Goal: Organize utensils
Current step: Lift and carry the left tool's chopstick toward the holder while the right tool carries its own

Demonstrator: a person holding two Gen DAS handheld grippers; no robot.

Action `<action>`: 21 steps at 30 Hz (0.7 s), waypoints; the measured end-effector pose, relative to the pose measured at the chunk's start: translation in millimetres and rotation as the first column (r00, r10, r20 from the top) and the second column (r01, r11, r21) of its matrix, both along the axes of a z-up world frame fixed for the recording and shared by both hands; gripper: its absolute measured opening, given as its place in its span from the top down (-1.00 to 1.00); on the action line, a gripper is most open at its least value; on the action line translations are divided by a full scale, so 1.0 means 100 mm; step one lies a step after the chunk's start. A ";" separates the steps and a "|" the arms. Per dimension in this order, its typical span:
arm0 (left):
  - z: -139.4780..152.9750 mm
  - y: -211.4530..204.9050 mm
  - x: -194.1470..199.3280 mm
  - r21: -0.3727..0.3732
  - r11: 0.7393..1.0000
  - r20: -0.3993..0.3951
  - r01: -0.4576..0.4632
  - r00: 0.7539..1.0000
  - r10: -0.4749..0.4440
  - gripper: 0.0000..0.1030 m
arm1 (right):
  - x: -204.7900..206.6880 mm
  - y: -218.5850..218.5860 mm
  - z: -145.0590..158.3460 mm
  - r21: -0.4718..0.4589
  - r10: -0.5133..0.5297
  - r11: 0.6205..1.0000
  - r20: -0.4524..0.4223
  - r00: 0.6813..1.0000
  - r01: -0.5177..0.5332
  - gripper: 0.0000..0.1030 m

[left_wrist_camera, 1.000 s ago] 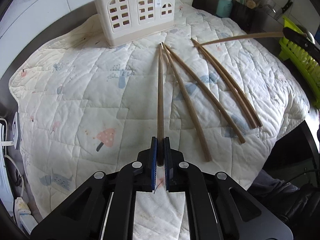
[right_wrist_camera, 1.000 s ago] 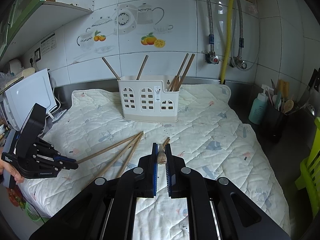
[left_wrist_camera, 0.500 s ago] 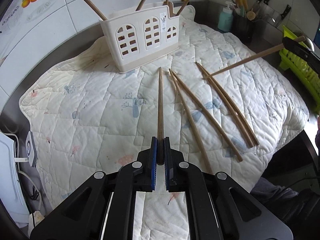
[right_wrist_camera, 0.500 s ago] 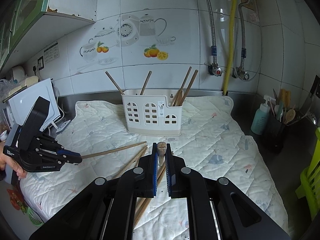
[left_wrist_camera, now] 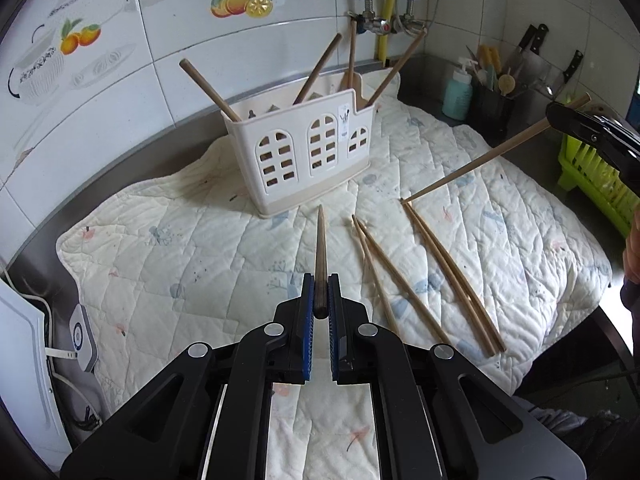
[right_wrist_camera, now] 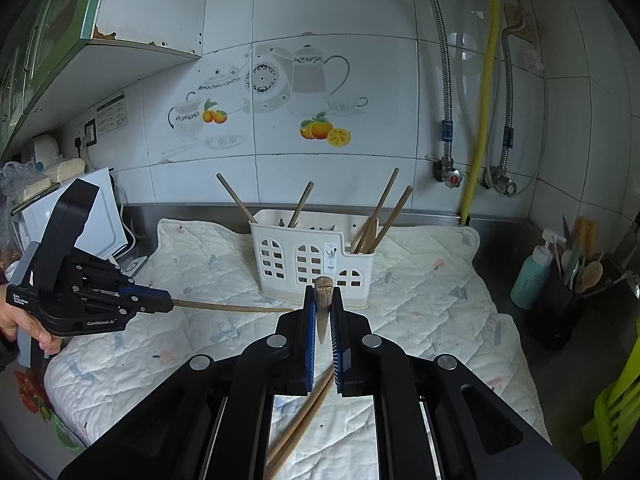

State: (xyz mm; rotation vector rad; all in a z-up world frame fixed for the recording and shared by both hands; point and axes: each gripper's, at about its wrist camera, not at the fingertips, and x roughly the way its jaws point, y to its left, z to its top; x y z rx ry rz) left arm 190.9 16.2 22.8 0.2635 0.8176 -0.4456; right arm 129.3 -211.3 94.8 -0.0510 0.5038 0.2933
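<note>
the left gripper [left_wrist_camera: 319,312] is closed on a chopstick [left_wrist_camera: 320,256] at its thick dark end, and the stick runs straight ahead from between the pads, lifted off the quilted mat [left_wrist_camera: 168,248], with its thin tip pointing at the base of the white holder [left_wrist_camera: 304,156] just ahead. four sticks already stand leaning in that holder, one at its left end, one near the middle and two in the small right compartment. to the right of the left gripper, two loose chopsticks [left_wrist_camera: 384,272] lie on the mat close together, fanning toward the holder, and further right another pair [left_wrist_camera: 452,276] lies side by side, touching along their length. at the far right of that view the right gripper [right_wrist_camera: 322,320] shows as a dark shape holding its own chopstick [left_wrist_camera: 492,156] slanted downward, the thin tip at or just above the mat by the far end of the right-hand pair; contact cannot be told. in the right wrist view its pads are clamped on that stick near the blunt top end [right_wrist_camera: 323,292], which stands up between them in front of the holder, while the left gripper sits far to the left with its stick reaching toward the centre.
</note>
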 end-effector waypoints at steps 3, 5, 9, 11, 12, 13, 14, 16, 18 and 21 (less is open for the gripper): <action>0.11 -0.01 0.03 -0.003 1.000 0.028 0.002 1.000 -0.002 0.90 | 0.08 -0.01 0.16 -0.009 0.008 1.000 0.021 1.000 -0.008 0.87; 0.19 0.00 0.06 -0.012 1.000 0.044 0.000 0.999 0.001 0.90 | 0.15 -0.02 0.27 -0.012 0.012 1.000 0.036 0.999 -0.011 0.87; 0.33 0.02 0.11 -0.026 1.000 0.067 -0.004 0.998 0.006 0.90 | 0.31 -0.04 0.48 -0.032 0.018 0.999 0.055 0.998 -0.016 0.87; 0.41 0.02 0.14 -0.029 1.000 0.080 -0.004 0.997 0.006 0.90 | 0.38 -0.05 0.58 -0.039 0.022 0.999 0.063 0.998 -0.019 0.87; 0.46 0.02 0.16 -0.031 1.000 0.087 -0.003 0.996 0.006 0.90 | 0.42 -0.06 0.63 -0.042 0.023 0.999 0.067 0.997 -0.021 0.87; 0.51 0.01 0.17 -0.031 0.999 0.096 -0.004 0.995 0.007 0.90 | 0.46 -0.06 0.68 -0.044 0.027 0.999 0.070 0.997 -0.024 0.87; 0.57 0.01 0.19 -0.033 0.999 0.106 -0.003 0.994 0.006 0.90 | 0.50 -0.07 0.73 -0.042 0.029 0.999 0.072 0.997 -0.026 0.87; 0.69 0.02 0.22 -0.040 0.999 0.125 -0.003 0.992 0.008 0.90 | 0.59 -0.08 0.81 -0.042 0.032 0.999 0.073 0.997 -0.029 0.87; 0.81 0.02 0.24 -0.044 0.999 0.148 -0.004 0.989 0.011 0.90 | 0.68 -0.08 0.88 -0.040 0.034 0.999 0.070 0.997 -0.032 0.87; 1.01 0.01 0.29 -0.058 0.998 0.179 -0.006 0.984 0.016 0.90 | 0.82 -0.04 0.94 -0.057 0.030 0.998 0.073 0.997 -0.025 0.87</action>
